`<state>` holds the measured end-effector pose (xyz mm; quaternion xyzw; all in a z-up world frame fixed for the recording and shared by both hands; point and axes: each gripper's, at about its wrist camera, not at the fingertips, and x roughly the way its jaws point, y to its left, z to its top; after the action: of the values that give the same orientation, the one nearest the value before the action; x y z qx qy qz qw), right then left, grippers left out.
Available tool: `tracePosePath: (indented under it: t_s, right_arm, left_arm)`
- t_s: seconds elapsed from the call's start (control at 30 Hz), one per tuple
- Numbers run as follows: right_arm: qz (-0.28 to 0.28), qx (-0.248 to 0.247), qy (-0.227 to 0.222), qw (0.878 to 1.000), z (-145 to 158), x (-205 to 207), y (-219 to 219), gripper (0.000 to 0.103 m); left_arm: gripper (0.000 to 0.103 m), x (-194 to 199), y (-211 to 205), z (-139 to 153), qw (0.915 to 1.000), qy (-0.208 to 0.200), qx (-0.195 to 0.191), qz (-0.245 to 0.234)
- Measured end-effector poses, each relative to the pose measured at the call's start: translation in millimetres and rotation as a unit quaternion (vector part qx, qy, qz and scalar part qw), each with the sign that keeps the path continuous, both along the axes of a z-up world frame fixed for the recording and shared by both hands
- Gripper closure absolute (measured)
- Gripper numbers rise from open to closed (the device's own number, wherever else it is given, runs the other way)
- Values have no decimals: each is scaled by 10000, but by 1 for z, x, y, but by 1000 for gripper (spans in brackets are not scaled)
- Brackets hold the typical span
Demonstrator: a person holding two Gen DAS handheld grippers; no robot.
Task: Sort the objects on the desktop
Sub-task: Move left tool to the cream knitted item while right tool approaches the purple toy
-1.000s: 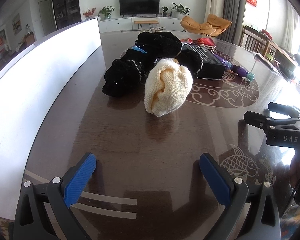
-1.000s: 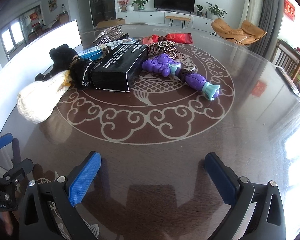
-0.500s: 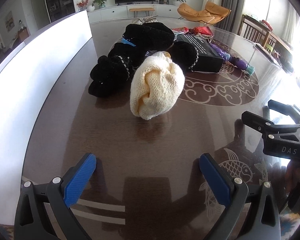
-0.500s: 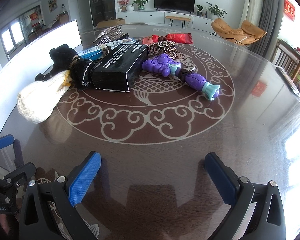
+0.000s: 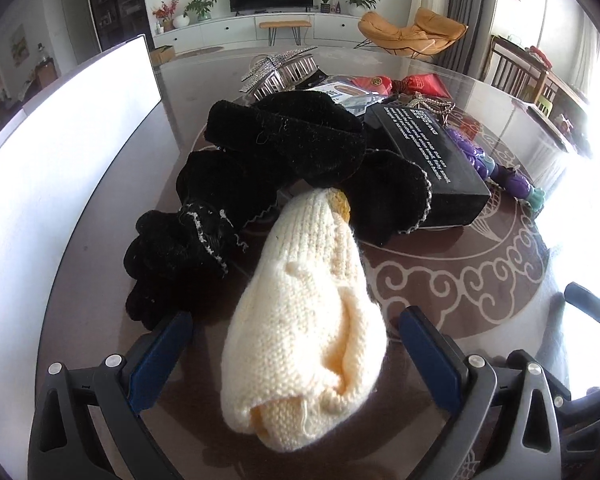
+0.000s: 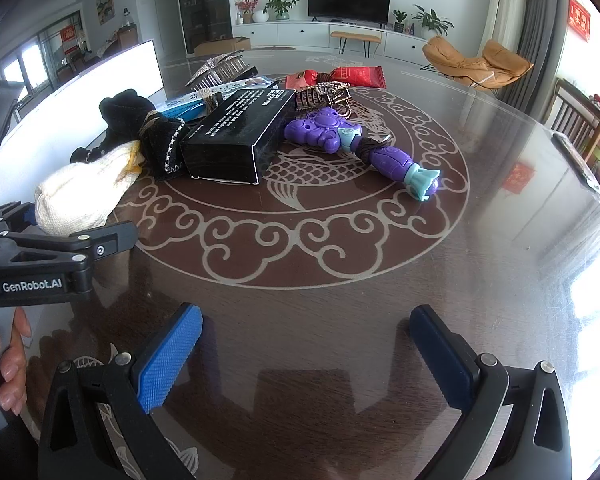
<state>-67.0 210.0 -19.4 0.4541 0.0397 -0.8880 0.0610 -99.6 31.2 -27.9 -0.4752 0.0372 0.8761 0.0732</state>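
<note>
While its blue-padded jaws stand spread wide, the left gripper (image 5: 296, 344) straddles the cream knitted roll (image 5: 304, 320), which lies on the dark table (image 6: 340, 320) against black velvet scrunchies (image 5: 268, 176) and near a black box (image 6: 240, 136). The right gripper (image 6: 306, 344) hovers spread and empty over bare tabletop, well short of the purple toy (image 6: 356, 140).

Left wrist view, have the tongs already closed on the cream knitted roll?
No, the left tongs stand wide open, each blue pad apart from the cream knitted roll lying between them.
</note>
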Motion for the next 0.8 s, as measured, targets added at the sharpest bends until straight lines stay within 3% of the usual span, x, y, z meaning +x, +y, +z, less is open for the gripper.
tracePosePath:
  t_s: [0.8]
  right_arm:
    - [-10,3,2,10000,-1,0,-1,0]
  left_arm:
    - [0,-8,0,0,9999,85,37,-60]
